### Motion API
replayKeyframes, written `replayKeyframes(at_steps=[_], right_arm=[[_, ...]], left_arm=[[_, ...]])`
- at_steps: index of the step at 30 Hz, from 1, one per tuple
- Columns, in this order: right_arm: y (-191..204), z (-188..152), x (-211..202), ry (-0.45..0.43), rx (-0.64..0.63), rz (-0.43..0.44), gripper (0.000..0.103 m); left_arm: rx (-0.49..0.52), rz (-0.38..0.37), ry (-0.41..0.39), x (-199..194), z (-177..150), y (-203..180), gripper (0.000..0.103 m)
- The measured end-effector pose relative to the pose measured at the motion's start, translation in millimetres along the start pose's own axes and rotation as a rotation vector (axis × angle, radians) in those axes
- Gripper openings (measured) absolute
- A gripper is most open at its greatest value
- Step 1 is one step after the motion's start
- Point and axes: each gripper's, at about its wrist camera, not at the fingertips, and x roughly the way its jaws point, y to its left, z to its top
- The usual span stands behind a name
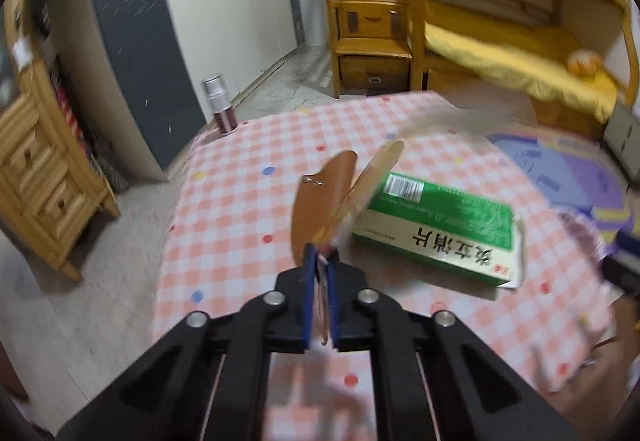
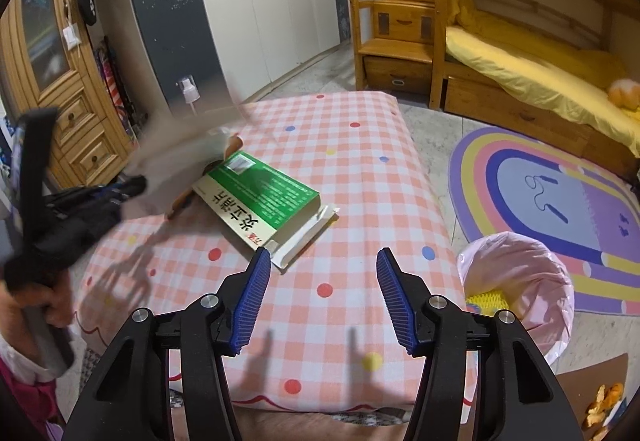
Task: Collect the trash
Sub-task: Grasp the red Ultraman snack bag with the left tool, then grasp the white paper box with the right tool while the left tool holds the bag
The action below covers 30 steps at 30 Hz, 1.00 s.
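Observation:
My left gripper (image 1: 320, 261) is shut on a brown wrapper (image 1: 320, 197) with a clear plastic film, held up above the checked tablecloth (image 1: 240, 209). In the right wrist view the left gripper (image 2: 132, 185) is at the left, blurred, with the wrapper (image 2: 188, 145) over the cloth. A green and white medicine box (image 1: 440, 225) lies on the cloth just right of the wrapper; its end flap is open (image 2: 260, 197). My right gripper (image 2: 320, 265) is open and empty, above the near part of the table. A bin with a pink bag (image 2: 520, 289) stands on the floor to the right.
A spray bottle (image 1: 220, 101) stands at the table's far left corner. A rainbow rug (image 2: 560, 193) lies on the floor right of the table. Orange peel (image 2: 604, 401) lies on brown paper at bottom right. Wooden drawers (image 1: 40, 177) stand left, a bunk bed (image 2: 520, 61) behind.

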Motion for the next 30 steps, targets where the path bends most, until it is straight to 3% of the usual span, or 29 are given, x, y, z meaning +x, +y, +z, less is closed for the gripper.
replayKeyframes(at_steps=[8, 15, 18, 22, 24, 30], right_arm=[[11, -5, -6, 0.001, -0.017, 0.029, 0.055], [13, -11, -4, 0.020, -0.017, 0.041, 0.055], [13, -13, -3, 0.029, -0.023, 0.045, 0.055], [12, -16, -1, 0.038, -0.024, 0.047, 0.055], [10, -18, 0, 0.042, -0.020, 0.046, 0.055], [4, -20, 3, 0.050, -0.005, 0.048, 0.055]], left_arm=[[-0.127, -0.117, 0.053, -52, -17, 30, 0.003], [-0.116, -0.132, 0.142, -35, -45, 27, 0.004], [-0.084, -0.136, 0.139, -30, -52, 21, 0.013], [-0.070, -0.171, 0.138, -25, -55, 16, 0.041], [-0.047, -0.182, 0.135, -24, -56, 11, 0.049], [-0.029, -0.241, 0.082, -33, -53, 11, 0.054]])
